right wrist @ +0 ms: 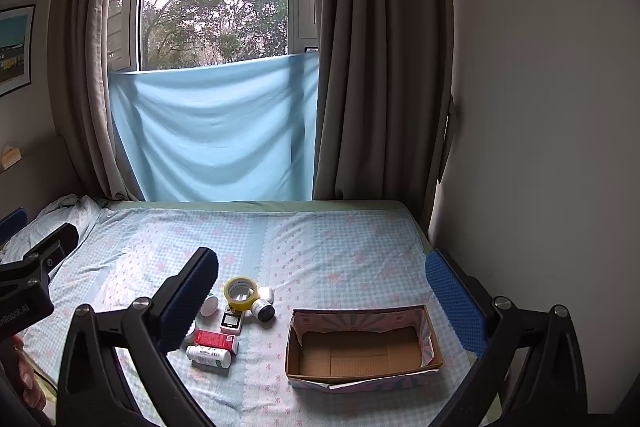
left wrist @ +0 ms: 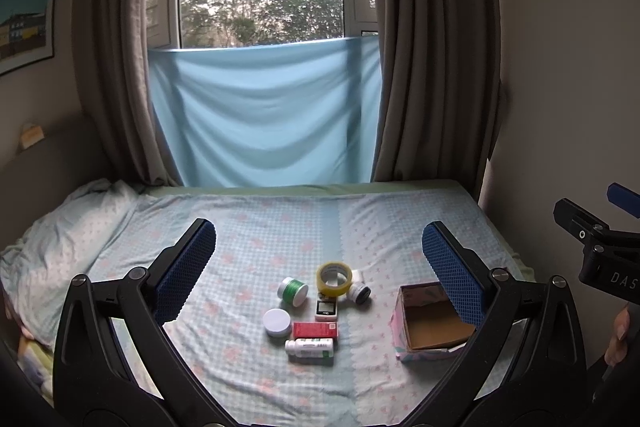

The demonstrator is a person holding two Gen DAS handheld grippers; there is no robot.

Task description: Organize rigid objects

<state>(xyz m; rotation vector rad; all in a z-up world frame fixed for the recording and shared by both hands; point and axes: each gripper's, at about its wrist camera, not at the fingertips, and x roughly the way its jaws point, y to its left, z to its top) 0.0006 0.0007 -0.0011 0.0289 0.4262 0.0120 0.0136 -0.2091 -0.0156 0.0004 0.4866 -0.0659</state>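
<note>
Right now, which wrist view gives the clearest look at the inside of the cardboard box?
The right wrist view: the cardboard box lies unobstructed, its whole floor visible and empty. In the left wrist view the box sits further to the side, and the left gripper's right finger pad covers its far corner.

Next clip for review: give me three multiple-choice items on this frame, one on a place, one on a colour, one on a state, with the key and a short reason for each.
1. Where does the open cardboard box sit relative to the cluster of small items?
A. to its right
B. to its left
C. behind it

2. What colour is the tape roll?
A. red
B. yellow
C. black

3. What is the state of the box?
A. full
B. lidded
C. empty

Key: 1 A, since both wrist views show the box right of the items on the checked bedsheet. 2 B, as the ring is plainly yellow. 3 C, because its bare brown floor shows. The left claw and right claw are open.
</note>
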